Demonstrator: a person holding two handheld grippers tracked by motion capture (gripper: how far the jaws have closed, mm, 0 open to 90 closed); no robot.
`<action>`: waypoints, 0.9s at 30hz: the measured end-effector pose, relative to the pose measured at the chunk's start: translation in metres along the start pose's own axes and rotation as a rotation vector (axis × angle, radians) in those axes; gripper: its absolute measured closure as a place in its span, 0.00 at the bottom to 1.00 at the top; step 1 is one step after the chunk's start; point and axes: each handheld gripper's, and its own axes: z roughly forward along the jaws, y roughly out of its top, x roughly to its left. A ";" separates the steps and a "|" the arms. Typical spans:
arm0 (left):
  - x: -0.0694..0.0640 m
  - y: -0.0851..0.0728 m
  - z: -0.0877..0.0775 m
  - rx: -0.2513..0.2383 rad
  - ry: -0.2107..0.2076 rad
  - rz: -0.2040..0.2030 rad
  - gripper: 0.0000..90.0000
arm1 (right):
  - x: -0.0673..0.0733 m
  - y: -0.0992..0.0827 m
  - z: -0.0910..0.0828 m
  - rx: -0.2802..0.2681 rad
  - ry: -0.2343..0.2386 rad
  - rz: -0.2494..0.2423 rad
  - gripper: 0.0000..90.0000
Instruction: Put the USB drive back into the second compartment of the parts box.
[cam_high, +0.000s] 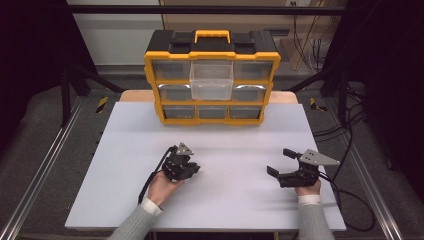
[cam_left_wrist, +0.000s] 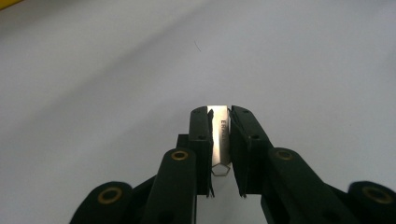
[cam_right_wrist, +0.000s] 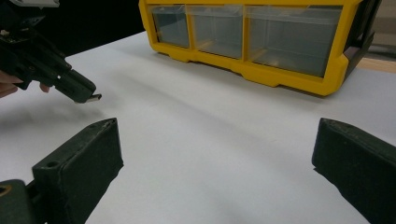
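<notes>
My left gripper (cam_left_wrist: 219, 115) is shut on a thin flat silver metal piece (cam_left_wrist: 220, 140) with engraved letters and a small hexagonal hole. It stands edge-up between the pads, just above the white table. From above, the left gripper (cam_high: 192, 170) sits left of the table's middle, held by a hand. In the right gripper view it (cam_right_wrist: 88, 95) is at the upper left, with the metal tip (cam_right_wrist: 96, 98) poking out. My right gripper (cam_high: 280, 161) rests at the right, jaws wide open (cam_right_wrist: 215, 163) with nothing between them.
A yellow and black drawer organizer (cam_high: 212, 65) stands at the back of the white table (cam_high: 225, 210), with its top middle clear drawer (cam_high: 212, 80) pulled out. Its lower drawers (cam_right_wrist: 261, 37) face my right gripper. Cables trail off both grippers.
</notes>
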 end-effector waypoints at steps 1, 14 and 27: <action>0.000 0.000 -0.001 -0.003 0.000 -0.002 0.88 | 0.000 0.000 0.000 0.000 0.000 0.000 0.02; 0.006 0.002 -0.015 -0.032 -0.007 -0.020 0.88 | 0.000 0.000 0.000 -0.003 0.000 0.000 0.02; 0.009 0.006 -0.030 -0.059 -0.006 -0.024 0.88 | -0.001 0.000 0.000 0.002 0.004 -0.001 0.02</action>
